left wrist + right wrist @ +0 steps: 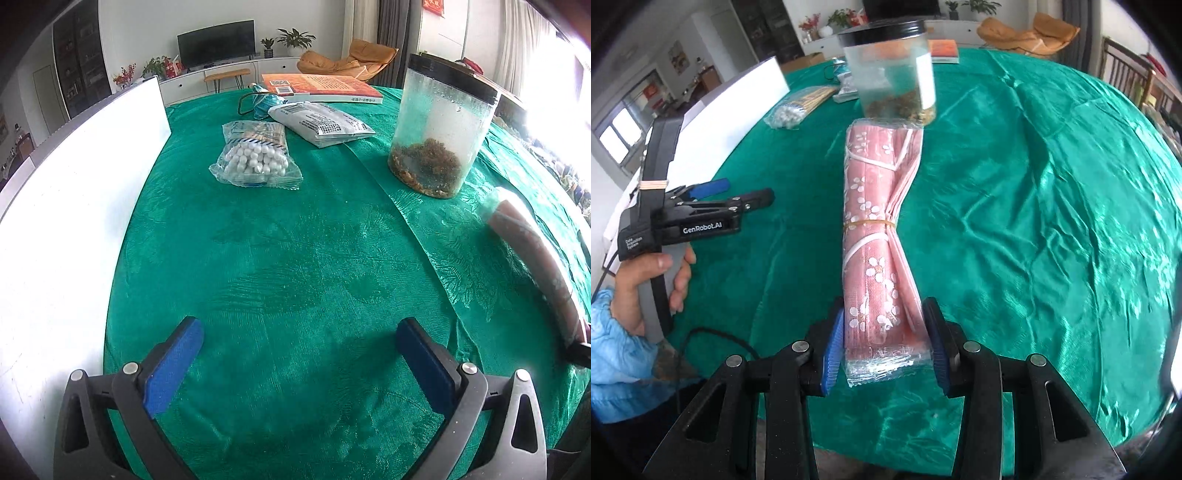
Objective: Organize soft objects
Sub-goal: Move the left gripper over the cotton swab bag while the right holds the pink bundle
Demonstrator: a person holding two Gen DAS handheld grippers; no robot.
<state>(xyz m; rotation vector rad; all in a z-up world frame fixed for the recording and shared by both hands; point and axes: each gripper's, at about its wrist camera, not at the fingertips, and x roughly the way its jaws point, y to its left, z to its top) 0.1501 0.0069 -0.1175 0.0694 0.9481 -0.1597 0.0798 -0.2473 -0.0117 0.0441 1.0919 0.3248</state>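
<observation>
My right gripper (884, 343) is shut on the near end of a pink flowered pack of masks (877, 221), wrapped in clear plastic with a rubber band around its middle, held above the green cloth. The pack also shows at the right edge of the left wrist view (535, 254). My left gripper (299, 354) is open and empty, low over the cloth; it shows in the right wrist view (738, 192) at the left, held by a hand. A bag of cotton swabs (255, 155) and a white soft packet (321, 120) lie farther back.
A clear jar with a black lid (439, 125) stands at the right, just beyond the pink pack (897, 74). An orange book (321, 86) and a teal item (264, 101) lie at the back. A white box (74, 192) runs along the left of the green tablecloth (295, 258).
</observation>
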